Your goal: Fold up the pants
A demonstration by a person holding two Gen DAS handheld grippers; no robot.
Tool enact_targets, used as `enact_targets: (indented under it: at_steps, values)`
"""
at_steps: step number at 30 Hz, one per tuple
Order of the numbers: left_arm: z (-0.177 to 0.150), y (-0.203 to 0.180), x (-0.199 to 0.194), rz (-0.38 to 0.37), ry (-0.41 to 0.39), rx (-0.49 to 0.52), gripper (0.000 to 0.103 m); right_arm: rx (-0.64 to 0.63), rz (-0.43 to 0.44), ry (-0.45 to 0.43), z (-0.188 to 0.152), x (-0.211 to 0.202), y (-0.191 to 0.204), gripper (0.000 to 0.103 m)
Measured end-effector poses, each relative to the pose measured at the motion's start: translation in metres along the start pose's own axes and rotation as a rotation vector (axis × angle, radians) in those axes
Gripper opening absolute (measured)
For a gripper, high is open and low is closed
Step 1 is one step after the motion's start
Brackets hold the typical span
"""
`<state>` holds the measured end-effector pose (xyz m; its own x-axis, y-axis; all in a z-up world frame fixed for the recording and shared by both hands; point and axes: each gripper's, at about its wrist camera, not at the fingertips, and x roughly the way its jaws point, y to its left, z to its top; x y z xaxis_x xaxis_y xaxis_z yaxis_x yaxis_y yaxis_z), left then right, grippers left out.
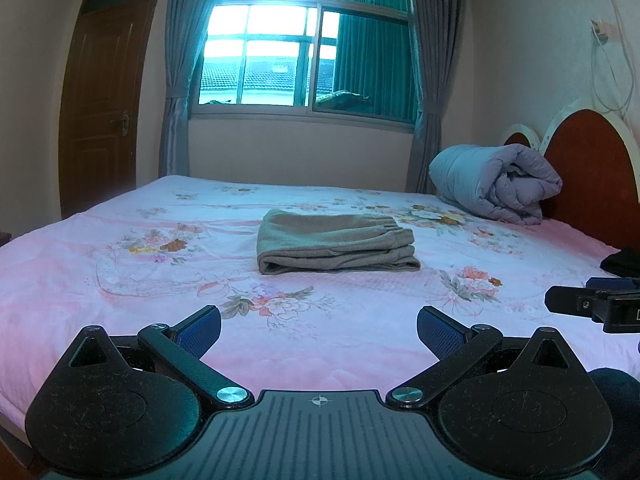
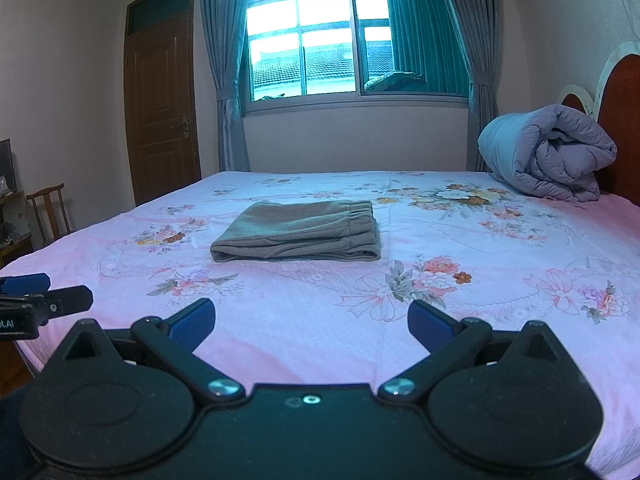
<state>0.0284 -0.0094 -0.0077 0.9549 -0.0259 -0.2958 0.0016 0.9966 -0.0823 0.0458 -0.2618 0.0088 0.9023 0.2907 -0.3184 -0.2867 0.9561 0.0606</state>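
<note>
Grey-brown pants [image 1: 336,242] lie folded in a compact flat stack in the middle of the bed, waistband to the right; they also show in the right wrist view [image 2: 298,232]. My left gripper [image 1: 319,330] is open and empty, held back over the near part of the bed, well short of the pants. My right gripper [image 2: 311,320] is open and empty too, also well back from the pants. The right gripper's tip [image 1: 592,304] shows at the right edge of the left wrist view, and the left gripper's tip [image 2: 44,300] at the left edge of the right wrist view.
The bed has a pink floral sheet [image 1: 120,280]. A rolled grey-blue quilt [image 1: 496,184] lies against the red headboard [image 1: 592,168] at the right. A window with curtains [image 1: 308,44] and a wooden door [image 1: 104,104] are beyond. A chair [image 2: 50,212] stands left of the bed.
</note>
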Motion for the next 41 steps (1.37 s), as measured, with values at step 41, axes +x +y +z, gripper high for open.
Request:
enact_targets:
  at_steps: [41]
  values:
    - [-0.0017, 0.0035, -0.0009, -0.017, -0.012, 0.004, 0.103, -0.002, 0.002, 0.002, 0.0006, -0.0004, -0.0008, 0.097]
